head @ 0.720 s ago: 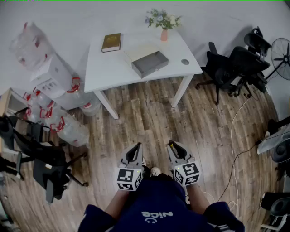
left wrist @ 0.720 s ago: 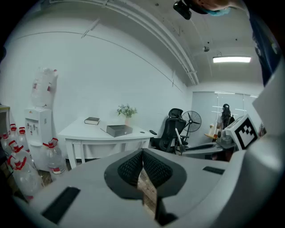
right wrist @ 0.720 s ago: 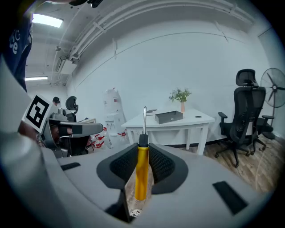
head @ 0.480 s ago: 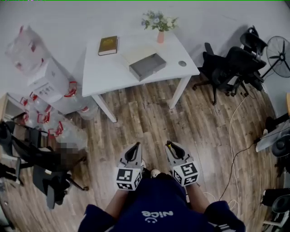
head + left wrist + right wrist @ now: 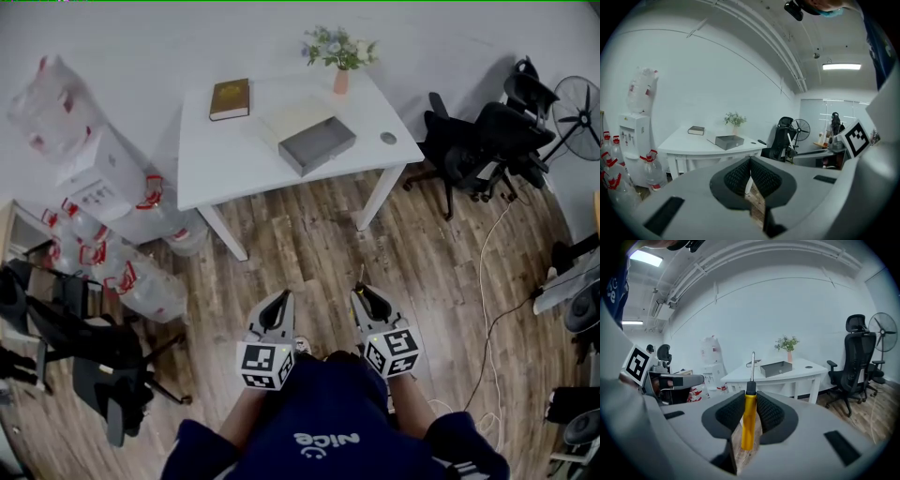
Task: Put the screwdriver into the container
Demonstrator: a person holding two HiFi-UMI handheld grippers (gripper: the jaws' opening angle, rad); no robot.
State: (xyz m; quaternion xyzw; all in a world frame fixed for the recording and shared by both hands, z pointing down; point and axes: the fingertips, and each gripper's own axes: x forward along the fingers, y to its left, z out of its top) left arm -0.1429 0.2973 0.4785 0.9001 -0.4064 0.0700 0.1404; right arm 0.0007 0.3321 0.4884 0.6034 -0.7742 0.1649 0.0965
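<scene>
My right gripper (image 5: pixel 749 405) is shut on a screwdriver (image 5: pixel 748 420) with a yellow handle; its metal shaft sticks out ahead past the jaws. In the head view the right gripper (image 5: pixel 366 298) is held in front of the person's body, with the screwdriver tip (image 5: pixel 360 276) poking forward. The left gripper (image 5: pixel 278 305) is held beside it, shut with nothing between its pads (image 5: pixel 751 169). The grey open container (image 5: pixel 318 144) sits on the white table (image 5: pixel 234 150) well ahead, across the wooden floor. It shows as the grey box (image 5: pixel 776 367) in the right gripper view and as the box (image 5: pixel 729 141) in the left gripper view.
On the table also lie a brown book (image 5: pixel 231 97), a flower vase (image 5: pixel 341 80) and a small round disc (image 5: pixel 388 138). Water bottles and a dispenser (image 5: pixel 98 183) stand left. Black office chairs (image 5: pixel 483 141) and fans (image 5: pixel 572 103) stand right; a dark chair (image 5: pixel 103 347) is at near left.
The view has shifted a little; the table sits slightly lower and nearer in the head view. Both grippers stay side by side, the right one still holding the screwdriver.
</scene>
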